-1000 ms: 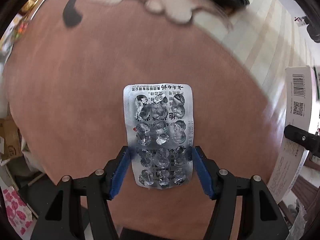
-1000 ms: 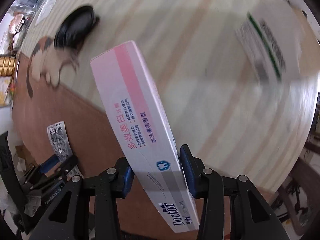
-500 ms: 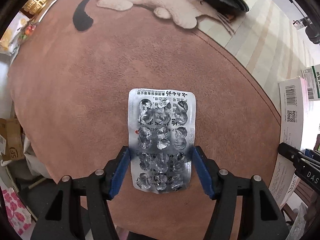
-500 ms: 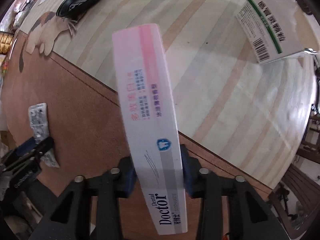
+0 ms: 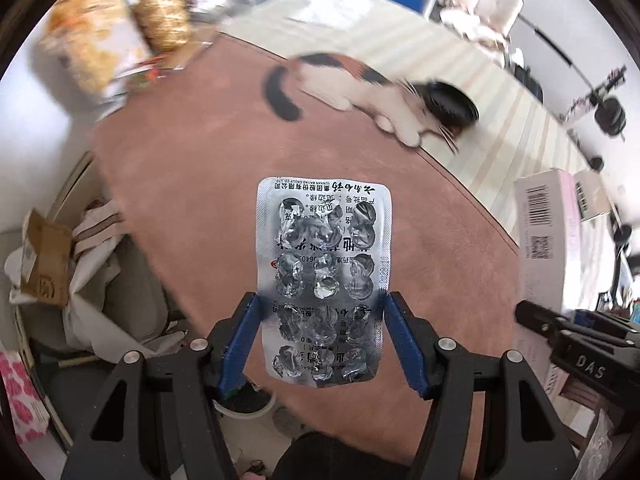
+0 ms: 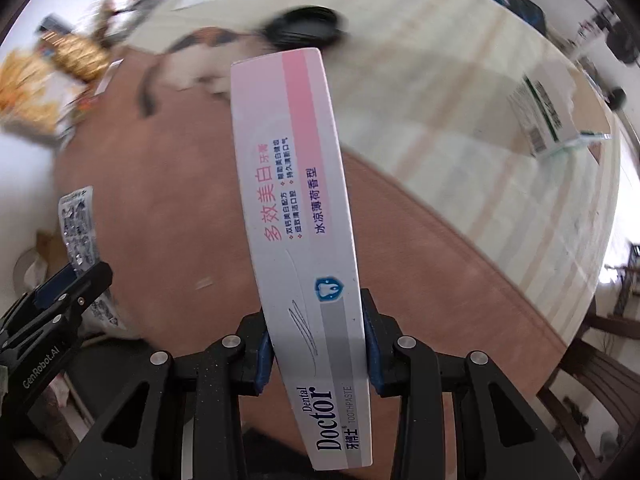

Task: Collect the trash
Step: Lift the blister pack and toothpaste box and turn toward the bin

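Note:
My left gripper (image 5: 322, 340) is shut on a used silver blister pack (image 5: 323, 256) and holds it above the brown table mat (image 5: 180, 184). My right gripper (image 6: 318, 346) is shut on a white and pink toothpaste box (image 6: 296, 208), held upright above the mat. The box also shows at the right of the left wrist view (image 5: 540, 232). The blister pack (image 6: 78, 224) and the left gripper (image 6: 68, 280) show at the left of the right wrist view.
A green and white medicine box (image 6: 548, 120) lies on the striped tabletop (image 6: 440, 100) at the far right. A black round lid (image 5: 450, 102) sits by the cat print. Snack bags (image 5: 100, 40) stand at the far left. Cardboard and bags (image 5: 52, 264) lie below the table's left edge.
Both grippers have lifted and tilted up with their loads, so more of the room and the table's far side shows. Both grips are unchanged.

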